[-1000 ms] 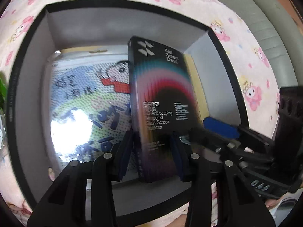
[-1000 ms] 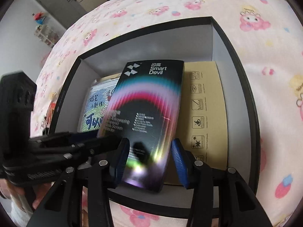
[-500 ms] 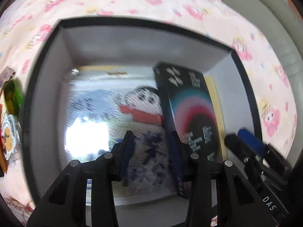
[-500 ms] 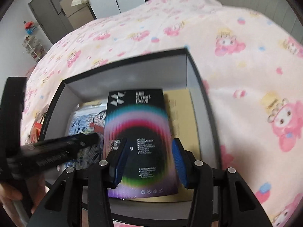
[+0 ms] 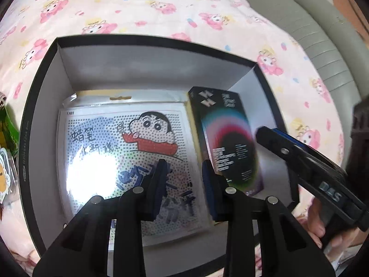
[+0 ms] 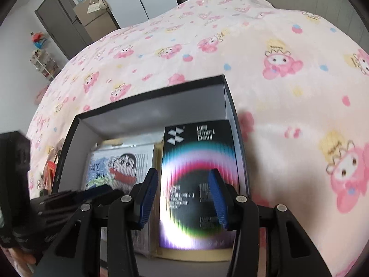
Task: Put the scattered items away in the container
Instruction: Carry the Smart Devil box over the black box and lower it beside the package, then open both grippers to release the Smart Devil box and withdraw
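Observation:
A black-rimmed box (image 5: 41, 97) with grey inner walls lies on the pink bedspread; it also shows in the right wrist view (image 6: 143, 97). Inside lie a glossy cartoon bead-art packet (image 5: 129, 152) on the left and a black "Smart Devil" screen protector box (image 5: 228, 143) on the right, resting on a tan cardboard sleeve (image 6: 191, 251). The screen protector box fills the right wrist view (image 6: 198, 177). My left gripper (image 5: 182, 184) is open and empty above the packet. My right gripper (image 6: 182, 198) is open and empty above the screen protector box.
The pink cartoon-print bedspread (image 6: 288, 80) surrounds the box. Green and orange items (image 5: 7, 138) lie left of the box, partly cut off. The right gripper's body (image 5: 318, 173) reaches in at the right. A grey padded headboard (image 5: 318, 34) stands behind.
The screen protector box was held upright between both grippers one second ago; both have let go and it now lies flat in the box. Both grippers have pulled back and up.

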Demonstrator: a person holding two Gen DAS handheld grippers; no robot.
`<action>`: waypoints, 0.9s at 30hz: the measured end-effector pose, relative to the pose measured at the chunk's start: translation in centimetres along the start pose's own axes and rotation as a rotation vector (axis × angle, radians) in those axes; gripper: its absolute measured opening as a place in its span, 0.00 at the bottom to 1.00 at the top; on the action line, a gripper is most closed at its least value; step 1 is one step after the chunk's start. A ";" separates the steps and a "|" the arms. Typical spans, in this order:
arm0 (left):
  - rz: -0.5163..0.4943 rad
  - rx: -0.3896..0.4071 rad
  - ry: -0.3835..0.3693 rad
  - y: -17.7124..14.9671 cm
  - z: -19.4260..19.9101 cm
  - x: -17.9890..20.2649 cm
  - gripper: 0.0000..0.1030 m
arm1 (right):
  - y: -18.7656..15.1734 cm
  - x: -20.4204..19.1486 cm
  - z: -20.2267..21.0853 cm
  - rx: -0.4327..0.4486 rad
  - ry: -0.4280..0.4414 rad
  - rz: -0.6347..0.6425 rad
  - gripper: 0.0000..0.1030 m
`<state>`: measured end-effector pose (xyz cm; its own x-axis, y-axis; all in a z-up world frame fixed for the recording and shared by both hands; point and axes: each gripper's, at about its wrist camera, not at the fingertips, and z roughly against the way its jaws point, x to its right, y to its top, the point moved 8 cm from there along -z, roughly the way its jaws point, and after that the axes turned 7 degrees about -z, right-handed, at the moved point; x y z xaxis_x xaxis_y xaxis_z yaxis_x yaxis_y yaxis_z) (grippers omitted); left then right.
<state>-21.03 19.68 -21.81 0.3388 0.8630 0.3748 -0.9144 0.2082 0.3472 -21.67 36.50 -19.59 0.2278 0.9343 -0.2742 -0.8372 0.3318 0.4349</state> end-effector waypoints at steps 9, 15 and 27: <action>-0.005 -0.066 -0.003 2.8 -3.1 1.5 0.30 | 0.2 0.7 -1.4 -0.063 -0.030 -0.013 0.41; 0.027 -0.126 -0.094 4.2 -5.8 2.6 0.28 | 2.0 0.8 -1.1 -0.031 -0.004 -0.027 0.40; 0.004 -0.178 -0.145 3.2 -5.0 3.2 0.31 | 2.1 1.9 1.0 0.057 -0.047 -0.013 0.39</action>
<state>-23.97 25.44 -23.76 0.3517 0.7912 0.5004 -0.9361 0.2937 0.1936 -22.53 39.09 -18.27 0.2631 0.9343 -0.2403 -0.8047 0.3500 0.4796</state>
